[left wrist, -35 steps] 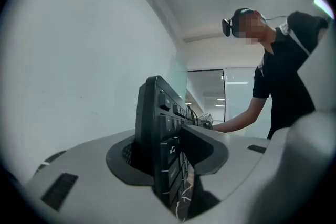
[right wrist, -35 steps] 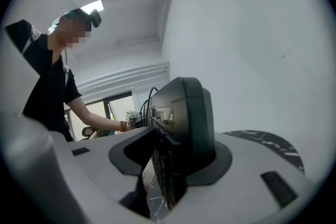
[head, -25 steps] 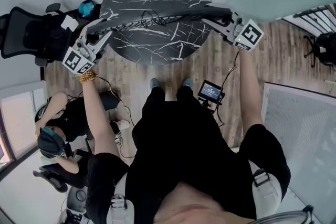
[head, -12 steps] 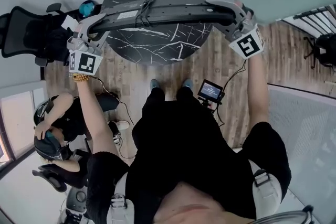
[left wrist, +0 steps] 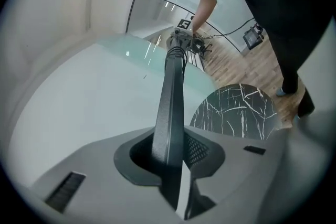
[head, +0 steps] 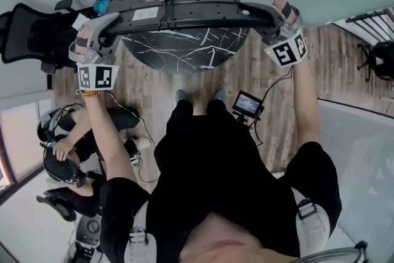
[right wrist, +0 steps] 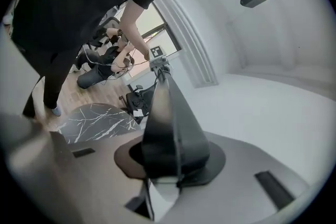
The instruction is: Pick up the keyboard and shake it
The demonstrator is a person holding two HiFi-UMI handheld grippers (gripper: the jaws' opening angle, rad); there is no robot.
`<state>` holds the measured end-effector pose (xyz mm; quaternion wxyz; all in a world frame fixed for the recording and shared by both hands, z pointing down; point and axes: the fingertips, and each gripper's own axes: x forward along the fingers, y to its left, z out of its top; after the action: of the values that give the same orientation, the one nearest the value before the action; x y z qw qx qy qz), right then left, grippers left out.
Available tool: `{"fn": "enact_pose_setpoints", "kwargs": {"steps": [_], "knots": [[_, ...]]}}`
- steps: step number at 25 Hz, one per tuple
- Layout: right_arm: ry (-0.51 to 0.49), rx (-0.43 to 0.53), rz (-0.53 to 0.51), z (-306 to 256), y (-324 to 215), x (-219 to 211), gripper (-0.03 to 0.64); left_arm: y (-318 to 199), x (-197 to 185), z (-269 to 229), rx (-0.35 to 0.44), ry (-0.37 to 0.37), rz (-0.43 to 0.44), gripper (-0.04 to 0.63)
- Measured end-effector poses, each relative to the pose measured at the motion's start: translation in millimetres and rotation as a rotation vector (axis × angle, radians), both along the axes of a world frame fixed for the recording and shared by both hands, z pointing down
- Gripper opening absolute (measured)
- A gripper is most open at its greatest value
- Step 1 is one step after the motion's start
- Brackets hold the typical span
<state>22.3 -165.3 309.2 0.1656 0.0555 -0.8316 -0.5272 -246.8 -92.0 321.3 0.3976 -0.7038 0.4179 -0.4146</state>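
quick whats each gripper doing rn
Left gripper: closed on the keyboard, left end; jaws have just been closing.
Right gripper: closed on the keyboard's right end; jaws have just been closing.

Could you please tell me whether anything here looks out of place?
The keyboard hangs above the round table, underside and label facing up, clamped at its ends by the left gripper and right gripper, whose jaws have just been closing further.

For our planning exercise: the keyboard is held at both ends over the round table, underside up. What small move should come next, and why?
Probably a short up-and-down shake. The left gripper and right gripper, whose jaws have just been closing, clamp the keyboard by its ends. It hangs clear above the table, label side up, so nothing blocks a shake.
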Motion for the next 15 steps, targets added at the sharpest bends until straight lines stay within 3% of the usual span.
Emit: {"fn": "enact_pose_setpoints", "kwargs": {"steps": [8, 11, 13, 15], "knots": [[0.066, -0.114, -0.007, 27.7, -6.7, -0.6, 0.100, -3.4, 0.1, 24.9, -0.087, 0.037, 0.010, 0.104], [0.075, -0.380, -0.029, 38.7, -7.4, 2.7, 0.098, 5.0, 6.9, 31.2, -0.187, 0.132, 0.075, 0.115], [0.082, -0.621, -0.064, 50.1, -4.7, 6.6, 0.098, 14.7, 13.4, 42.5, -0.335, 0.226, 0.142, 0.117], [0.117, -0.879, -0.105, 67.8, -0.4, 14.7, 0.098, 26.1, 21.8, 58.1, -0.536, 0.364, 0.227, 0.115]]}}
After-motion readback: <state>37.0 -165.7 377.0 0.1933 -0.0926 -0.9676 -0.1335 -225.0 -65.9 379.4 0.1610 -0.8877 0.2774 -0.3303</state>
